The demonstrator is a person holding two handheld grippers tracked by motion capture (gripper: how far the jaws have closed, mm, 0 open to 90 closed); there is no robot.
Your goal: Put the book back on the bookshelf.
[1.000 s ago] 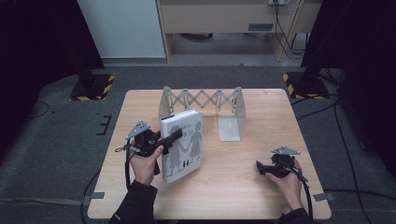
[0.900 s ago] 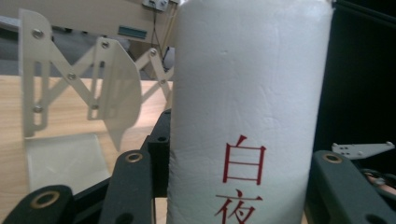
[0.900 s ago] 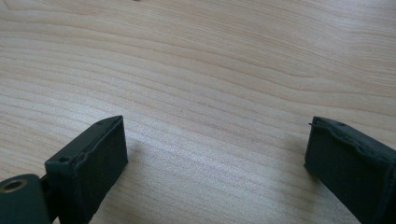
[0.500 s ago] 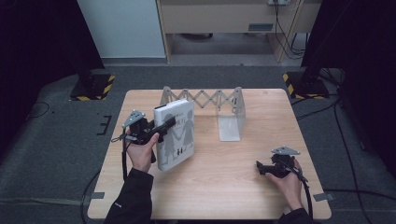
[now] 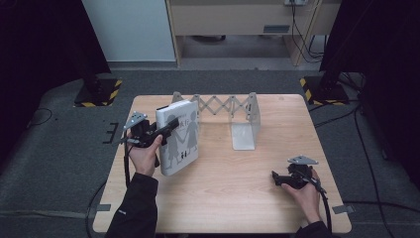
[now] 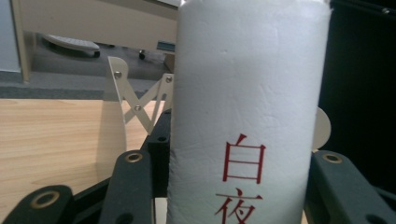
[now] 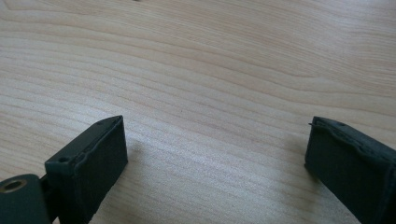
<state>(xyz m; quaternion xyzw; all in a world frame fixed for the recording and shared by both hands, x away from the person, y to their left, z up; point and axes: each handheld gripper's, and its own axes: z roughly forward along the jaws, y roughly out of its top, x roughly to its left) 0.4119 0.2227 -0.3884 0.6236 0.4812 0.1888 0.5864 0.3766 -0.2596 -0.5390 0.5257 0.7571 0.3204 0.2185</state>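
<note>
A lab set up for recording, not a home.
A lone wooden table (image 5: 257,173) stands on grey carpet (image 5: 59,163) between black curtains (image 5: 44,39), with hazard-striped stand bases (image 5: 96,94), trailing cables (image 5: 297,25) and tape marks (image 5: 343,209).

One white book (image 5: 179,136), clamped by its spine between the two jaws of the left gripper (image 5: 166,130). One expanding bookend rack (image 5: 233,116) stands beyond those jaws, with two upright end plates joined by one scissor lattice. Two grippers in all; the right gripper (image 5: 277,179) rests on the one wooden table (image 5: 237,198), bare wood between its parted jaws. Two hands, one per gripper
</note>
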